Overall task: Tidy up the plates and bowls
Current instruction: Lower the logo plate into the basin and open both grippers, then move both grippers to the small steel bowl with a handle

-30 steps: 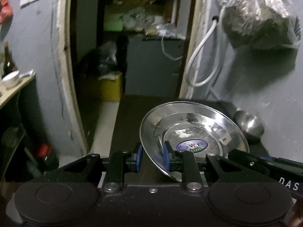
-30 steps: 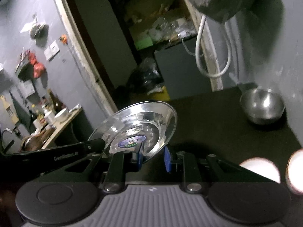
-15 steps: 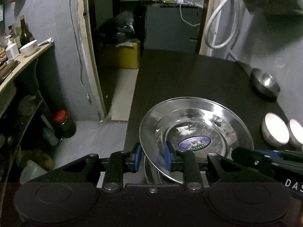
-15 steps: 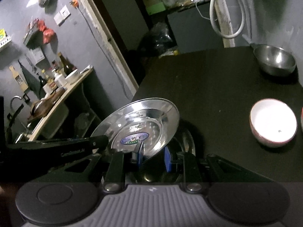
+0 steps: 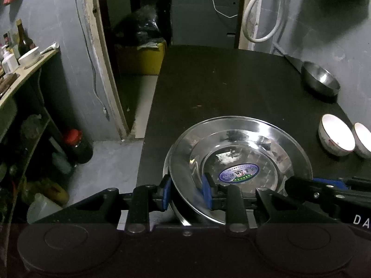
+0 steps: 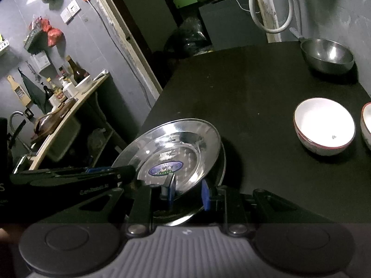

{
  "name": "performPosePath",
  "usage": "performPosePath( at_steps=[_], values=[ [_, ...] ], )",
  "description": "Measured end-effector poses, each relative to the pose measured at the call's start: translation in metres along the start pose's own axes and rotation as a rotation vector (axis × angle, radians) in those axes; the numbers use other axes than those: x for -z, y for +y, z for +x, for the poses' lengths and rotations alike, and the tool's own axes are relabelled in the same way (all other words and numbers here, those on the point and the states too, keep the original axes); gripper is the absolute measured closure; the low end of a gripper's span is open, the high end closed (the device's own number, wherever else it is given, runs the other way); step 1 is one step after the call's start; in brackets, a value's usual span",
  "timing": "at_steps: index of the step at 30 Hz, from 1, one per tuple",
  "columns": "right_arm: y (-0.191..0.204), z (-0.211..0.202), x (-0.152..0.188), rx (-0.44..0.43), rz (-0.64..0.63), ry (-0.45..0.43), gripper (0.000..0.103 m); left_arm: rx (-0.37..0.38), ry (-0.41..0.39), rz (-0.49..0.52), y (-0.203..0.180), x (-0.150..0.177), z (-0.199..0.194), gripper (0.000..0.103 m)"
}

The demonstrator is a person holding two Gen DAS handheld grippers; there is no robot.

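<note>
From the left wrist, the left tool (image 5: 186, 191) straddles the near rim of the steel plate (image 5: 238, 162), its jaws just widening and the left pad off the metal, while the plate sits low over a second plate (image 5: 172, 210) on the dark counter (image 5: 220, 85). From the right wrist, the right tool (image 6: 188, 192) stands nearly closed, pinching the plate's (image 6: 176, 153) near rim, tilted above the lower plate (image 6: 208, 199). The plate looks light, stiff and slippery, so the thin rim seems the only hold.

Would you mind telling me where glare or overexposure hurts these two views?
Left wrist view: a bright highlight streaks the steel plate along its far right rim, and the white bowl is washed out. Right wrist view: the same white bowl is blown to featureless white; everything else is dim, with fisheye bending at the edges.
</note>
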State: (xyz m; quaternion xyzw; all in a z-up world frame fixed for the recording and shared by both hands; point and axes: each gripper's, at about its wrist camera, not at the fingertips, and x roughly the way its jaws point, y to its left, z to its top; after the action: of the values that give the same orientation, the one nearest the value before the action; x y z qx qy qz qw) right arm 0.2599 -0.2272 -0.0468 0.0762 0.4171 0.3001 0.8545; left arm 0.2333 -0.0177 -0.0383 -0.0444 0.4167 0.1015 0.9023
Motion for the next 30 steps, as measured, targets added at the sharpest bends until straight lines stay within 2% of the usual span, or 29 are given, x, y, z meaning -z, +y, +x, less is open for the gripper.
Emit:
performPosePath(
  at_steps=[8,14,18,21,22,23,24,25,29,30],
  values=[
    [0.003,0.0,0.0,-0.012,-0.013,0.016,0.075,-0.02,0.012,0.006,-0.001,0.002,-0.002,0.072],
    [-0.001,0.003,-0.002,0.003,-0.023,0.037,0.068,-0.033,0.018,0.036,-0.005,0.004,-0.004,0.072],
    [0.005,0.004,-0.001,0.038,-0.062,0.036,0.053,-0.054,0.008,0.059,-0.008,0.004,-0.007,0.073],
    [0.009,0.006,0.002,0.048,-0.066,0.046,0.048,-0.06,-0.001,0.052,-0.006,0.003,-0.014,0.073],
    [0.01,0.006,0.004,0.047,-0.066,0.047,0.043,-0.066,-0.008,0.051,-0.005,0.003,-0.017,0.072],
    [0.011,0.006,0.004,0.049,-0.067,0.046,0.041,-0.069,-0.015,0.049,-0.003,0.002,-0.021,0.069],
    [0.012,0.006,0.005,0.049,-0.069,0.045,0.033,-0.072,-0.022,0.047,-0.001,0.001,-0.025,0.067],
    [0.014,0.007,0.006,0.051,-0.071,0.043,0.024,-0.075,-0.03,0.045,0.001,0.0,-0.029,0.059],
    [0.018,0.003,0.01,0.065,-0.067,0.03,0.01,-0.079,-0.092,0.012,0.012,-0.008,-0.049,0.016],
    [0.019,0.001,0.01,0.071,-0.063,0.02,0.006,-0.074,-0.116,0.0,0.015,-0.01,-0.054,0.013]
  ],
)
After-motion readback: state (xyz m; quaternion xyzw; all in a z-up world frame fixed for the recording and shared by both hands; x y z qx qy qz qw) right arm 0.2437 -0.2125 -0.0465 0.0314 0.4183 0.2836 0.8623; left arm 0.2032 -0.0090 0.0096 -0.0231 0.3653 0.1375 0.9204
